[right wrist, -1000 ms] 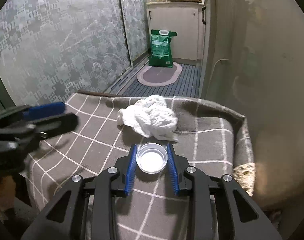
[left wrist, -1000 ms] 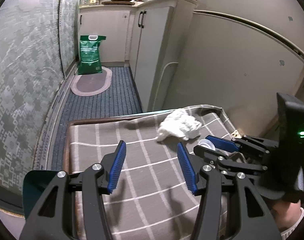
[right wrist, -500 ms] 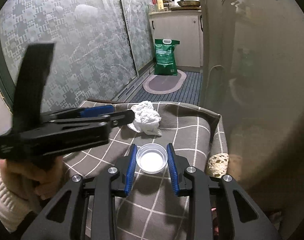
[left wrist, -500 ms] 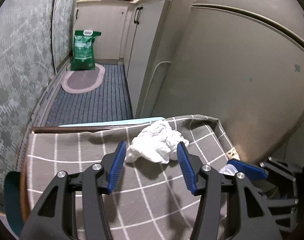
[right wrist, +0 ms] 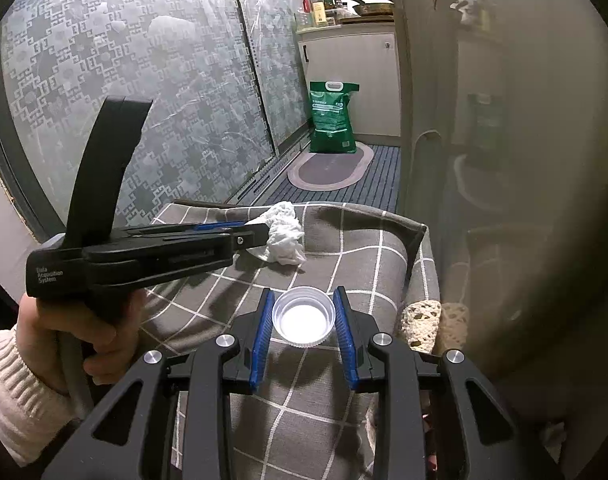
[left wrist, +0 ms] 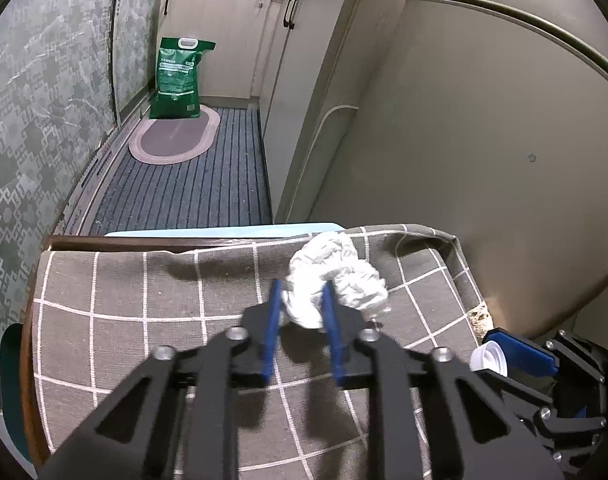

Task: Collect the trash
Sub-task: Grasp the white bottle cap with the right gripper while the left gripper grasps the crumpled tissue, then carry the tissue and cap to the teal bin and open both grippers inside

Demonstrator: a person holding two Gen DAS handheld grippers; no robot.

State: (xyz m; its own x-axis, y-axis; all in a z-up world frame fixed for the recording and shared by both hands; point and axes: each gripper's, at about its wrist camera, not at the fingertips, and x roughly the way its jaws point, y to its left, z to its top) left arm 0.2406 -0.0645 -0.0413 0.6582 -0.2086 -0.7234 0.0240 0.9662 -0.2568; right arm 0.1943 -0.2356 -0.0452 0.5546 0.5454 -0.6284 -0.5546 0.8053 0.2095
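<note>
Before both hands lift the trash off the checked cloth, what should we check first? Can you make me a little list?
1. Left gripper fingers closed on the crumpled tissue: ok.
2. Right gripper fingers pinching the white bottle cap: ok.
3. Tissue free of the checked cloth: cannot tell.
4. The two grippers apart from each other: ok.
5. Trash bin in sight: not ok, none shows.
</note>
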